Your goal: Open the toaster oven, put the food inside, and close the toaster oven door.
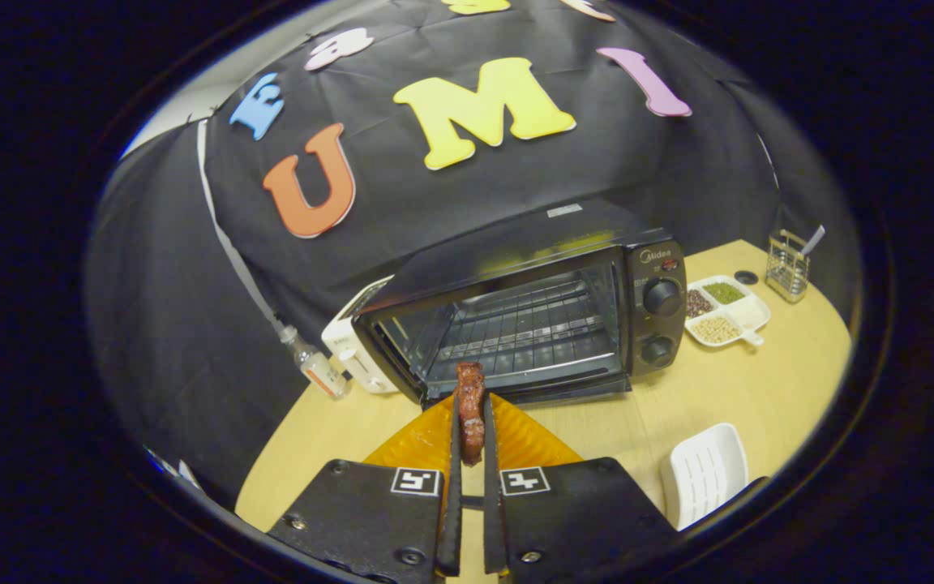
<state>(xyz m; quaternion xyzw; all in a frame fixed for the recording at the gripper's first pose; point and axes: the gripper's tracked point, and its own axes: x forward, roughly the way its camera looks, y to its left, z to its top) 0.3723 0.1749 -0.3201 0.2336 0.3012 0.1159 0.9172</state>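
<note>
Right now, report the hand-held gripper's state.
Hand-held gripper: shut on the piece of cooked meat, just before the open toaster oven.

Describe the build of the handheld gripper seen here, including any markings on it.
The gripper has two thin, flat, parallel fingers standing edge-on. Each runs back to a wide, matte black, textured plate with rounded corners, fastened with round screws. Near its inner edge each plate carries a square black-and-white fiducial marker. No cables or sleeve can be seen.

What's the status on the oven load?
Gripper shut on food. Toaster oven open, rack bare, just ahead of fingers. Path unobstructed.
</note>
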